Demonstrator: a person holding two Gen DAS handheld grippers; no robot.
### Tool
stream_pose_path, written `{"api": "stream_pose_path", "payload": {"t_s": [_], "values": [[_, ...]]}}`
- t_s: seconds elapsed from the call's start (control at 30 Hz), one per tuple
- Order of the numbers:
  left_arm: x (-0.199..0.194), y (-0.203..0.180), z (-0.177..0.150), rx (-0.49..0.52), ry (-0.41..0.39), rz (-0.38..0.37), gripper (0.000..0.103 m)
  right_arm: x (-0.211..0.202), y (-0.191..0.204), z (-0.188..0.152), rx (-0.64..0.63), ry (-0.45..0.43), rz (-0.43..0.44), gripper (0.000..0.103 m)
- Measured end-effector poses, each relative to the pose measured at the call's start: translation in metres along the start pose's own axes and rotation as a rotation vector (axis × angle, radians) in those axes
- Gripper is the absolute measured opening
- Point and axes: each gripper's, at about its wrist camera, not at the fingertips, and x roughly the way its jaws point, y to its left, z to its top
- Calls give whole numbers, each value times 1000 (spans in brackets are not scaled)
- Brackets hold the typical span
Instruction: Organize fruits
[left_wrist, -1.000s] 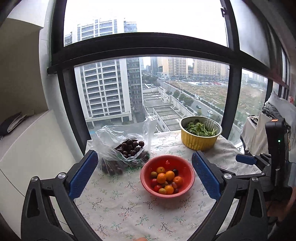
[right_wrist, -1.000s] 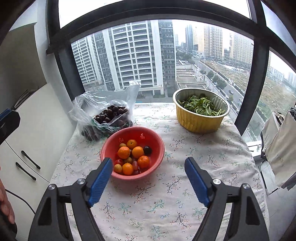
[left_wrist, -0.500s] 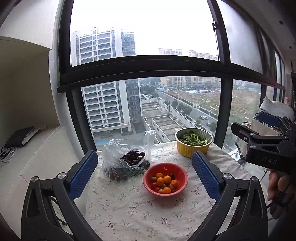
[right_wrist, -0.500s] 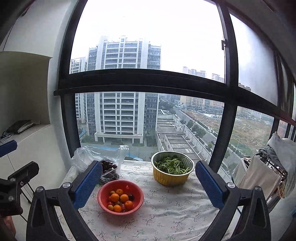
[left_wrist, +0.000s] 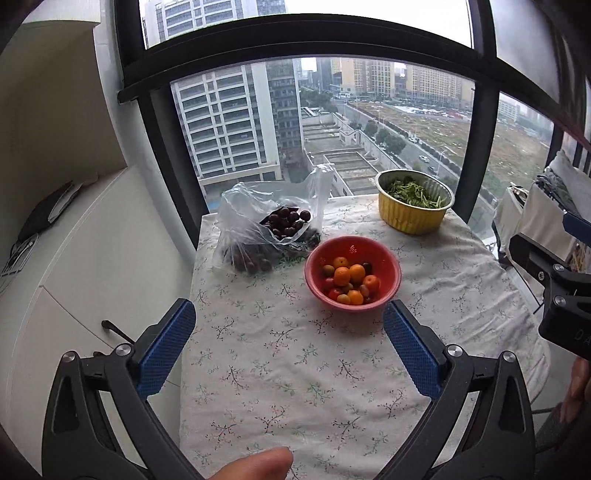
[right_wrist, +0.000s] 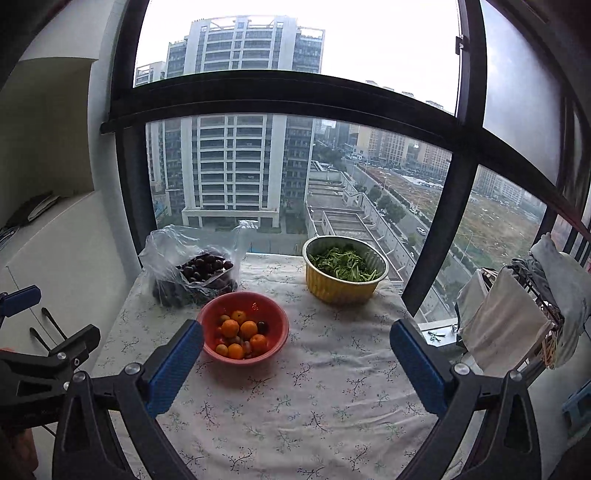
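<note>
On floral-cloth table, by window: red bowl of small oranges and mixed fruit just beside clear bag of dark cherries; yellow tub of greens behind. Since half a second ago, left tool tipped down toward table; right tool also lower. Both spread wide, empty. Fits reaching in or backing off.

The only lettering shows on the black body of the right gripper, seen at about 3 o'clock in the left wrist view: pale characters at its lower edge that look like "DA", cut off by the frame so the rest cannot be read. Nothing else in either view carries readable text.
</note>
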Motion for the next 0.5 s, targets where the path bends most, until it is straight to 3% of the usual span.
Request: {"api": "stream_pose_path", "payload": {"t_s": [0.17,0.5], "values": [[25,13,-13,-73,114,-23,103,19,4,-14,-3,136,8,103],[49,15,-23,-104,186,-26,103,48,3,-40,51,339,55,103]]}}
